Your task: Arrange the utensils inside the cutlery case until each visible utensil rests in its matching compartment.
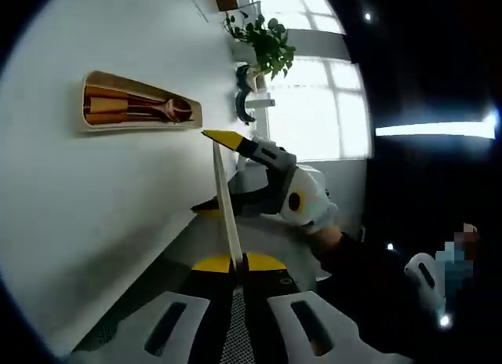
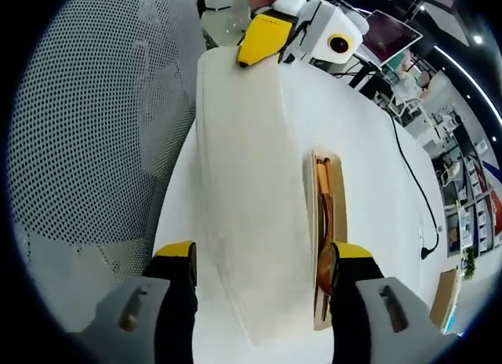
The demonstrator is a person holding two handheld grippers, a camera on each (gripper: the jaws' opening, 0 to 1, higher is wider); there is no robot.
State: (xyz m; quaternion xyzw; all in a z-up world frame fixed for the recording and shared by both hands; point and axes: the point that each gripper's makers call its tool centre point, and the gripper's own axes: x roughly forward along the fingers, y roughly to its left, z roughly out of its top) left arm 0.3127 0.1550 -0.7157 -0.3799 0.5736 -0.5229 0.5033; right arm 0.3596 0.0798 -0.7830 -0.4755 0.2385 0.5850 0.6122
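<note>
The cutlery case (image 1: 140, 105) lies on the white table (image 1: 94, 199), with wooden utensils in it, a spoon among them. In the right gripper view the same case (image 2: 336, 183) runs lengthwise just right of a long pale lid (image 2: 243, 168). The lid (image 1: 226, 215) appears edge-on in the left gripper view. My left gripper (image 1: 238, 263) is shut on its near end. From the other side my right gripper (image 2: 264, 254) stands open, one jaw on each side of the lid; I cannot make out contact. The left gripper (image 2: 265, 42) holds the lid's far end there. The right gripper (image 1: 218, 174) straddles the lid's far end.
A potted plant (image 1: 267, 38) stands by bright windows beyond the table's end. A dark sleeve (image 1: 353, 258) reaches in behind the right gripper. A grey mesh surface (image 2: 94, 113) lies off the table's left edge, and a black cable (image 2: 412, 191) crosses the table right of the case.
</note>
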